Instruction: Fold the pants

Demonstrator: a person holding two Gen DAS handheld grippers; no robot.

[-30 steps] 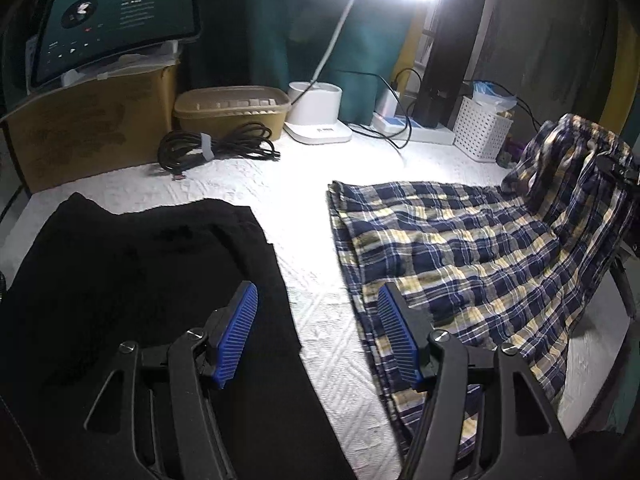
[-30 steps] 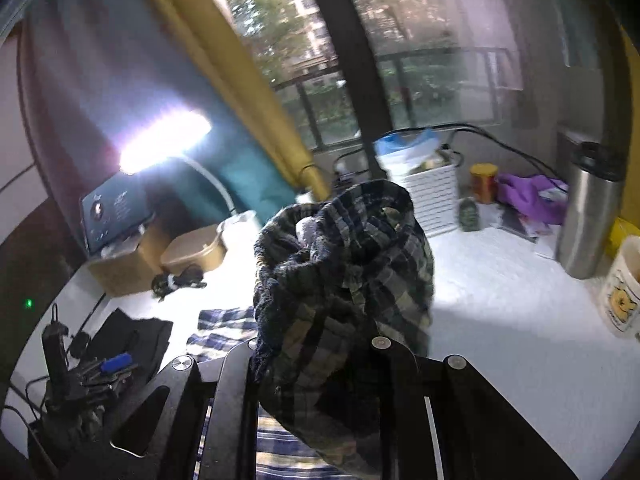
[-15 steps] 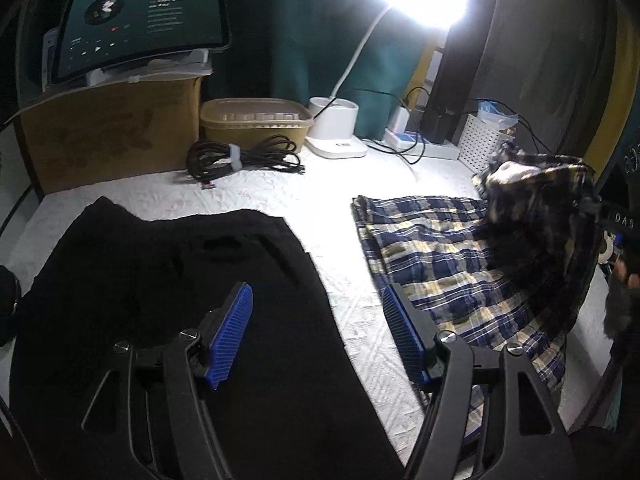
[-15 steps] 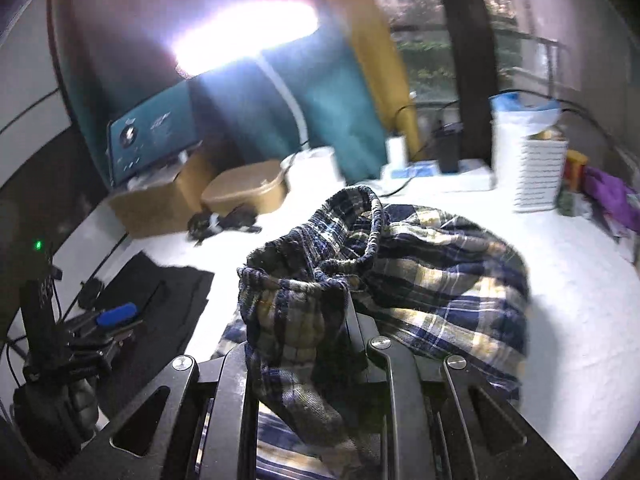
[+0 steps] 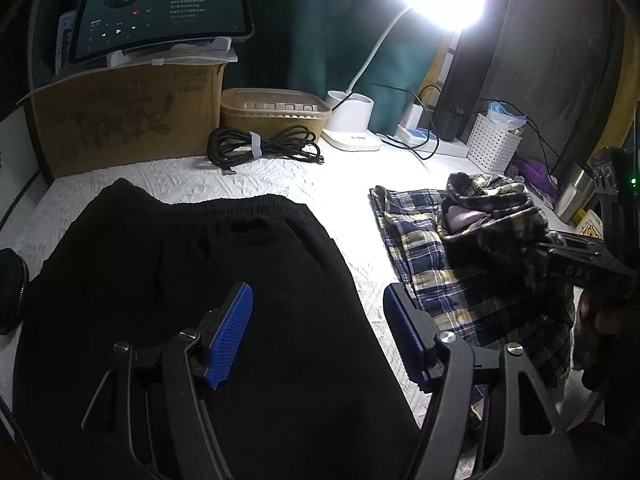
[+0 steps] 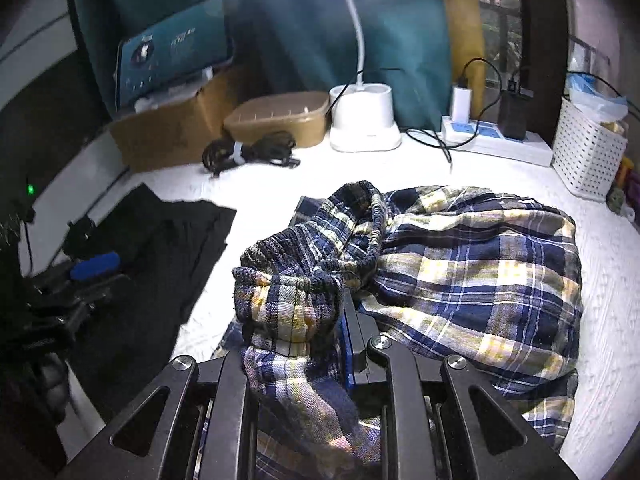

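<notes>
Plaid pants (image 6: pixel 480 272) lie on the white cloth, their elastic waistband end doubled over onto the legs. My right gripper (image 6: pixel 296 344) is shut on a bunch of that waistband, which hides its left finger. In the left wrist view the same plaid pants (image 5: pixel 424 256) lie at the right, with the right gripper (image 5: pixel 556 258) holding the raised bunch just above them. Black pants (image 5: pixel 192 280) lie flat at the left. My left gripper (image 5: pixel 318 332) hovers open over their right edge, nothing between its blue pads (image 5: pixel 230 334).
Along the back stand a cardboard box (image 5: pixel 128 124) with a tablet (image 5: pixel 160 4), a brown lidded container (image 5: pixel 272 110), a coiled cable (image 5: pixel 260 148), a lamp base (image 5: pixel 350 120), a power strip (image 6: pixel 496 140) and a white basket (image 6: pixel 588 152). A steel tumbler (image 5: pixel 574 196) stands far right.
The right gripper has swung down and to the left with the plaid waistband, laying the upper half over the legs. The left gripper has slid a little over the black pants, still open.
</notes>
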